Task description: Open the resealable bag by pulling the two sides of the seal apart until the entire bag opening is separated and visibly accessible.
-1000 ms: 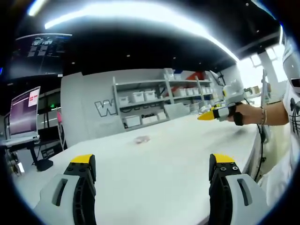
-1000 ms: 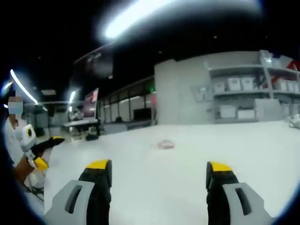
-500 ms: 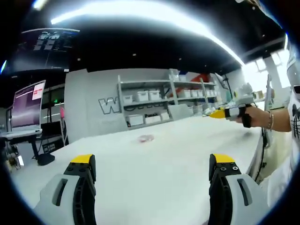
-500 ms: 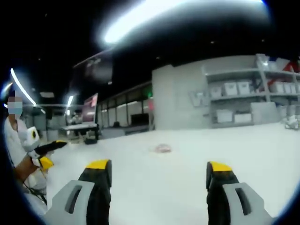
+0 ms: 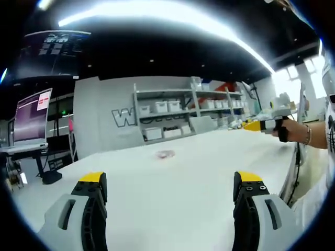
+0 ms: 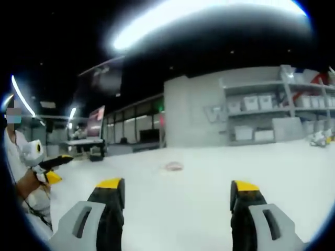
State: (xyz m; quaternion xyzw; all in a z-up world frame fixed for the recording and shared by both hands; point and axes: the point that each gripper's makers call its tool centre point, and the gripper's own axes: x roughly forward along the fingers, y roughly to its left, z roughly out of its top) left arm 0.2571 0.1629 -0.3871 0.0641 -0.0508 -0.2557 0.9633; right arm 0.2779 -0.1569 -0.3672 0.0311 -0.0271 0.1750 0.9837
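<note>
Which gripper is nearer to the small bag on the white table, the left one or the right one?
I cannot tell. The bag lies far ahead of both: beyond the open left gripper, and likewise beyond the open right gripper. Neither touches it, and it looks about equally small in both views.

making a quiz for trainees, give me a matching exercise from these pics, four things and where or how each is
Things:
1. resealable bag
2. left tongs
3. right tongs
4. shelving unit

States or places:
A. against the grey wall, holding white bins
B. lying untouched far out on the white table
C. open and empty, also seen at the left edge of the right gripper view
D. open and empty, also seen at the right edge of the left gripper view

Pairs: 1-B, 2-C, 3-D, 4-A
</note>
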